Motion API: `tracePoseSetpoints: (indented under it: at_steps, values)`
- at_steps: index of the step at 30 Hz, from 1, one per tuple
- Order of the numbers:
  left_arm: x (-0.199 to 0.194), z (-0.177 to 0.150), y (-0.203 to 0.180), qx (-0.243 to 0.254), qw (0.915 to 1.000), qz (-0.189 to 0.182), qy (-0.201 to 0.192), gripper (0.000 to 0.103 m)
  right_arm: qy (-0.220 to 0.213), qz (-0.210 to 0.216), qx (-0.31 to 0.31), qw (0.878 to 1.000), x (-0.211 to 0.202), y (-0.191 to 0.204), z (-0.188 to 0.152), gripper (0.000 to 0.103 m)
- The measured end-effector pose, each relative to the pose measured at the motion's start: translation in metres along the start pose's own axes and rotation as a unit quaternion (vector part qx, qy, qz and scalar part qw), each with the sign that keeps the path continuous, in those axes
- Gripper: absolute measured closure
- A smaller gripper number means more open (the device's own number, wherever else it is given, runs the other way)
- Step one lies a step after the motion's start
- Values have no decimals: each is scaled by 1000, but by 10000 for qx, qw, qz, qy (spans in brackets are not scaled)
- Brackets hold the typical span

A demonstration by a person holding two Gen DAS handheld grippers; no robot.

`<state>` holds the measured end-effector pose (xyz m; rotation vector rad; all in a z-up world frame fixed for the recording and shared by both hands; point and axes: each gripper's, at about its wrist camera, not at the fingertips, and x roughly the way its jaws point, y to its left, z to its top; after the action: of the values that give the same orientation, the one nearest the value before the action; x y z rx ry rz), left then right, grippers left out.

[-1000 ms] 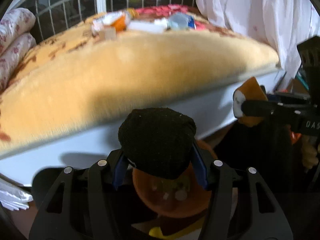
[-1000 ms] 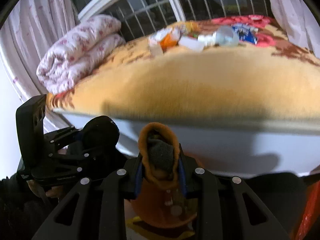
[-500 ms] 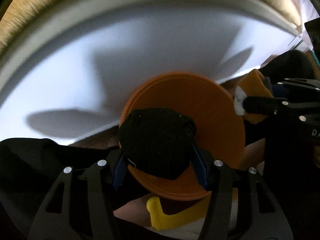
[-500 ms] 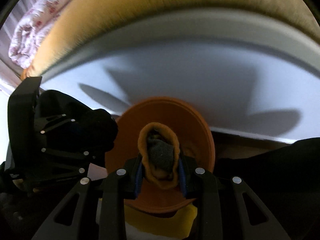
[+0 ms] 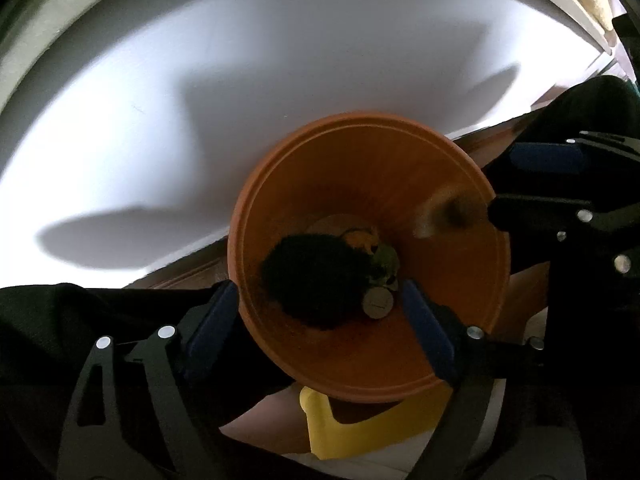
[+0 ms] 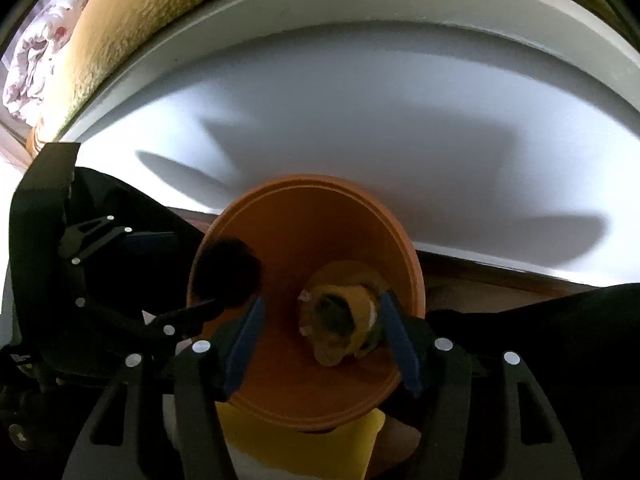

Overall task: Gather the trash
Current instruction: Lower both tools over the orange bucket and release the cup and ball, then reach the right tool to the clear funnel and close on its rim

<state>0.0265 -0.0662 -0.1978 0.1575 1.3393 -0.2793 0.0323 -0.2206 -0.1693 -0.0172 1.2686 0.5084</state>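
An orange bin [image 5: 280, 184] stands on the floor against the bed's white side. My left gripper [image 5: 320, 314] hangs over its mouth, jaws opening. A black fuzzy bundle [image 5: 316, 276] sits loose between and below the blue pads, down inside the bin. In the right wrist view my right gripper [image 6: 322, 338] is over the same bin [image 6: 304, 184], jaws opening too. An orange-and-grey sock [image 6: 340, 324] lies free between its pads, inside the bin. The left wrist view shows this sock [image 5: 448, 212] as a blur just under the right gripper [image 5: 520, 184].
The bin's bottom holds a round silvery disc [image 5: 378, 300] and green-yellow scraps [image 5: 384, 260]. A yellow object [image 5: 360, 428] lies under the bin's near side. The white bed panel [image 6: 360, 120] rises behind, with the yellow blanket [image 6: 140, 20] above. Dark cloth [image 5: 80, 320] fills the lower corners.
Both grippers came down from the bed's edge to the bin. Half a second ago each was shut on its bundle; now both jaws have spread and both bundles have dropped into the bin.
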Motion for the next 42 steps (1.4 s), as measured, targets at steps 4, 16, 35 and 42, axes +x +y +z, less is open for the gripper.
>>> tracePoseSetpoints:
  at_steps: [4,16,35,42]
  values:
    - [1,-1,0,7,10000,44,18,21,-82,-34,98,9999,-4,-1,-1,43]
    - [-81,-7,-5,303,9943,50,-1020,21,-779,-65,-55,9969,-85,-2,-14,43]
    - [-201,54,55,-1057,9530,227,-2831,15,-2820,703,1130,9501,-190,-39,204,38]
    - [-195,56,63,-1118,9532,44,-2810,15,-2700,974,2969,9108,-144,-81,283,38]
